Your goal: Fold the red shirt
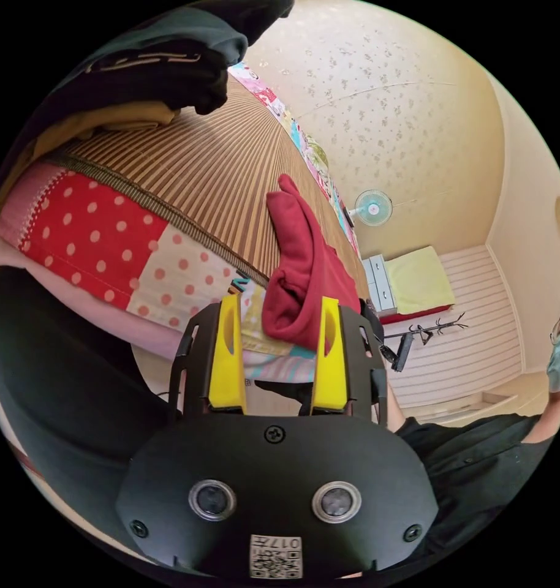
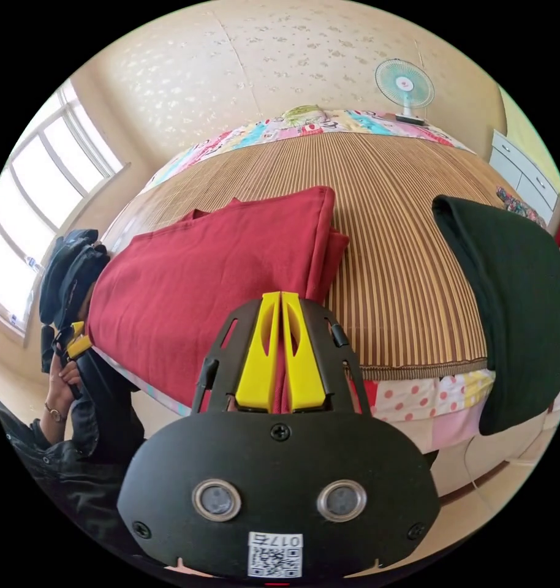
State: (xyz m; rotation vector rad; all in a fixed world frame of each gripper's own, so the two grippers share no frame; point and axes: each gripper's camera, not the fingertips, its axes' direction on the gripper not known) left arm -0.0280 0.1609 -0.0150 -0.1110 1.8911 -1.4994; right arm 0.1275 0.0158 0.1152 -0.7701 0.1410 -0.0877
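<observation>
A striped mat (image 2: pixel 408 245) covers the bed. The right gripper (image 2: pixel 280 300) pinches the red shirt's (image 2: pixel 219 275) edge, partly hidden; the left gripper (image 1: pixel 280 312) hangs unclenched, gripping nothing.

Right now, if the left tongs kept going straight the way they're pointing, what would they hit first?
Most likely the red shirt. The left tongs are open, and the shirt's near bunched edge on the striped mat sits between their tips. Depth is hard to judge, so contact may be close.
</observation>
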